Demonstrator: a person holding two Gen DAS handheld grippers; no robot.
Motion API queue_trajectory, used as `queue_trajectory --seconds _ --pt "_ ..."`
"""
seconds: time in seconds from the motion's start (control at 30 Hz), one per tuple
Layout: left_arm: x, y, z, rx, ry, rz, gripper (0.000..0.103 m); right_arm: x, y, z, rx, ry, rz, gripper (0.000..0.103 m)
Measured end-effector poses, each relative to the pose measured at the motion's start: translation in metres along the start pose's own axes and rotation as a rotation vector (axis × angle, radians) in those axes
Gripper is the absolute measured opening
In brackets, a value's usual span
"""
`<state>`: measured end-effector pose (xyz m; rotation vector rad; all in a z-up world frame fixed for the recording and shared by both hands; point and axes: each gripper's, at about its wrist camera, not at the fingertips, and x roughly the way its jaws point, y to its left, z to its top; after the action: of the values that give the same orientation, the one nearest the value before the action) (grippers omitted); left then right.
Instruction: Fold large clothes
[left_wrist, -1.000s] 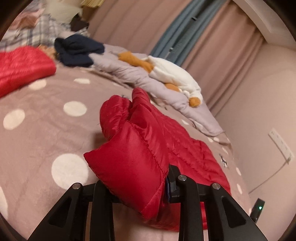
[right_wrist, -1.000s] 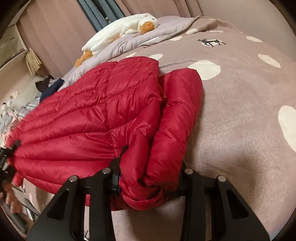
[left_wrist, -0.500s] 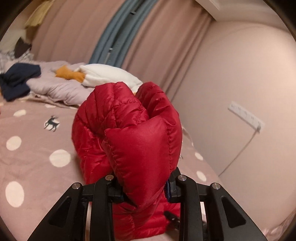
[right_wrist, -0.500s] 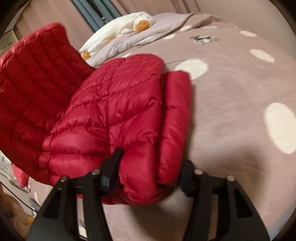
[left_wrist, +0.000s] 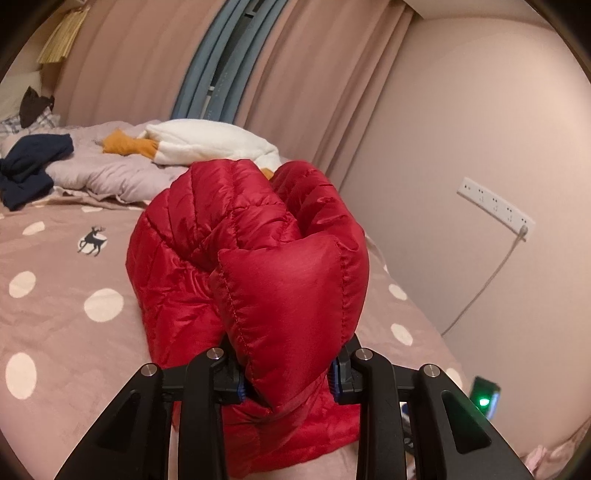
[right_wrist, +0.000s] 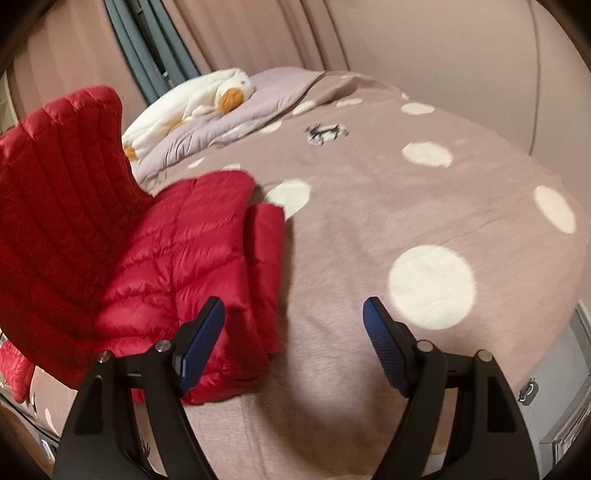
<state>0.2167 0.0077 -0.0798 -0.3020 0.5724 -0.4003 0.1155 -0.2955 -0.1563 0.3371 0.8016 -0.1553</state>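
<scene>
On bed (right_wrist: 369, 221), left gripper (left_wrist: 286, 380) clamping red jacket (left_wrist: 258, 266) (bunched), right gripper (right_wrist: 293, 310) jaws released.

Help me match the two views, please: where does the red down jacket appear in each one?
Left wrist: the red down jacket fills the centre, a bunched part clamped in the left tongs.
Right wrist: the jacket lies at left on the bed, one part raised at far left; the right tongs are open and empty.
Shared landmark: the white plush duck on the grey quilt.
</scene>
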Motion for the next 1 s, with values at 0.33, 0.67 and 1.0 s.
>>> queue_trajectory --seconds 0.33,0.67,1.0 --pt "0.04 -0.033 -0.019 -0.009 0.114 -0.064 0.041 -0.066 -0.021 0.016 0.033 -0.155 -0.037 0.084" --pt "0.133 -0.04 -0.095 -0.044 0.372 -0.076 0.045 -0.098 -0.043 0.014 0.08 -0.213 -0.109 0.085" --pt "0.119 -0.036 -0.088 -0.046 0.372 -0.084 0.046 -0.101 -0.045 0.012 0.091 -0.2 -0.076 0.085"
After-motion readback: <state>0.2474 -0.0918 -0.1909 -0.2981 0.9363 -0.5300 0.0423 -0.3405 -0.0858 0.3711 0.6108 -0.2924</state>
